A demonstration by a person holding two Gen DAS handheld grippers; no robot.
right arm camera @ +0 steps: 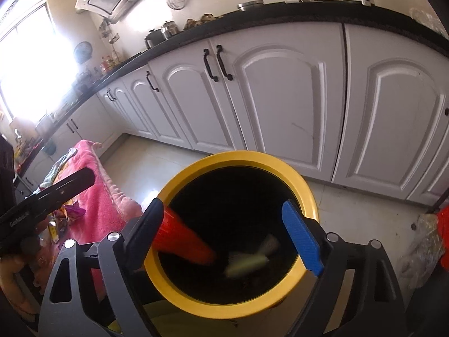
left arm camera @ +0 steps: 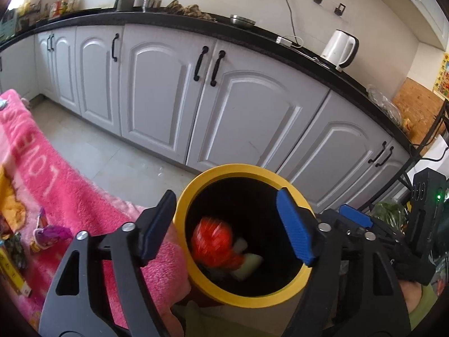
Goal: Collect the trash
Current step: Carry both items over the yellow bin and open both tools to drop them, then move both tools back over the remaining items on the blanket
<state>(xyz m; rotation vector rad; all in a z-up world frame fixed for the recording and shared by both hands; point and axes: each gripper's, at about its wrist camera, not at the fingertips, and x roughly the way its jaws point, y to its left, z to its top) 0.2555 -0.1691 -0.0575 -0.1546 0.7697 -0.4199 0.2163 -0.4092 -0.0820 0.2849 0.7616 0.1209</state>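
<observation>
Both tools sit over the yellow-rimmed bin [left arm camera: 243,236], jaws spread wide, nothing held. Left tool [left arm camera: 224,231] straddles the bin's near rim; right tool [right arm camera: 227,234] is centered over the opening. Inside the bin: a red wrapper [left arm camera: 214,241] (motion-blurred) and a pale scrap [right arm camera: 247,261]. More wrappers [left arm camera: 46,234] lie on the pink blanket [left arm camera: 70,191] left of the bin.

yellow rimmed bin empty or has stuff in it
Has stuff in it: inside the yellow-rimmed round bin, against its dark interior, sit a blurred red-orange piece and a pale green scrap.
</observation>
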